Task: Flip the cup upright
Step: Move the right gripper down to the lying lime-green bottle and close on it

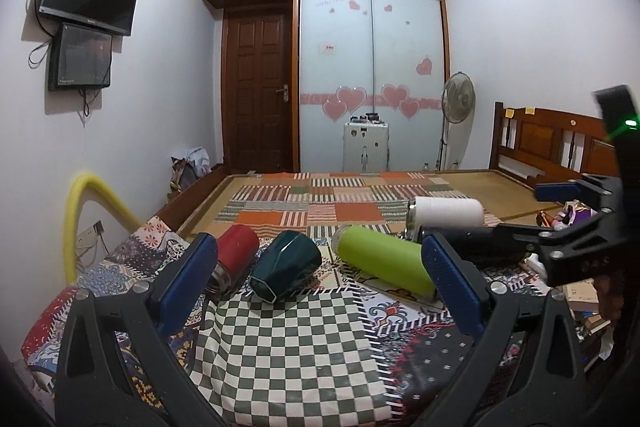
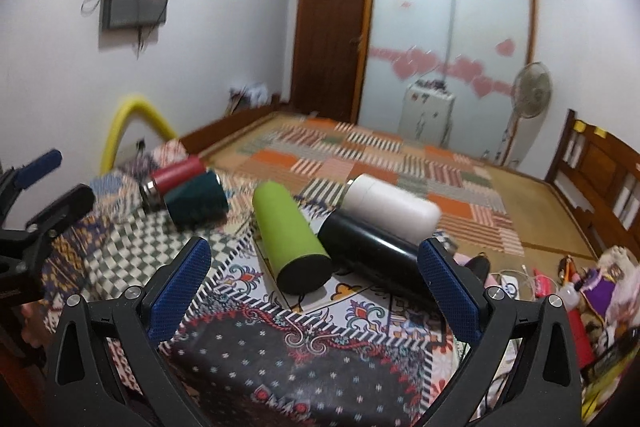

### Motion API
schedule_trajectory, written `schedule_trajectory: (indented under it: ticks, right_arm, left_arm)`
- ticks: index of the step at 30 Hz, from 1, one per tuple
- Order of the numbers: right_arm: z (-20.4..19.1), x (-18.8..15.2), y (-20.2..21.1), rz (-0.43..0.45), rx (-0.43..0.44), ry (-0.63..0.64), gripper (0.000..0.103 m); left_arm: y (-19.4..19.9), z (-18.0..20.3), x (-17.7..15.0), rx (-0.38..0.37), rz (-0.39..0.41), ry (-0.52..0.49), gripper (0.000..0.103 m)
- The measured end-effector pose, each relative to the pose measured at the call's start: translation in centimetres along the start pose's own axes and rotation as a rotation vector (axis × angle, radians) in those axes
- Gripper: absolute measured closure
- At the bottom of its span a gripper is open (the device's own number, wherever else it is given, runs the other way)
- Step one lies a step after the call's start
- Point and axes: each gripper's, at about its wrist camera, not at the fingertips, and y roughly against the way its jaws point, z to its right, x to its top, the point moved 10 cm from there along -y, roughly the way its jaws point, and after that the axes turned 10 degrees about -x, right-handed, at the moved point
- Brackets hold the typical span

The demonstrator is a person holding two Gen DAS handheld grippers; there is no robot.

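Cups: 5 lie on their sides on the bed (image 1: 280, 347).
Writing: none readable.
Left gripper (image 1: 320, 279): jaws apart, empty.
Right gripper (image 2: 316, 291): jaws apart, empty.

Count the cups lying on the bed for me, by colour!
Red cup: 1
Dark green cup: 1
Lime green cup: 1
White cup: 1
Black cup: 1
Total: 5 cups, all lying on their sides on the patchwork cloth, none upright yet.
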Motion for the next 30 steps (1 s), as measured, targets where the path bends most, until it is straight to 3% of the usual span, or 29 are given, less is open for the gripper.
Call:
schedule_trajectory:
  ticks: [6, 14, 18, 30]
  right_arm:
    - [-2.5, -0.1, -5.2, -0.148, 0.089, 0.103, 0.002]
    - [-5.4, -1.3, -11.2, -0.392, 0.230, 0.179, 0.028]
    - [-5.2, -1.8, -13.1, -0.486, 0.250, 0.177, 0.031]
    - [-5.7, -2.5, -15.4, -0.566, 0.214, 0.235, 0.028]
  left_arm:
    - [-2.2, -1.3, -0.9, -0.006, -0.028, 0.007, 0.000]
    - [-3.5, -2.1, -1.6, -0.005, -0.038, -0.001, 0.000]
    - [-3.8, -3.1, -1.9, 0.001, -0.035, 0.015, 0.000]
    - [-4.7, -4.7, -3.1, 0.000, -0.050, 0.062, 0.000]
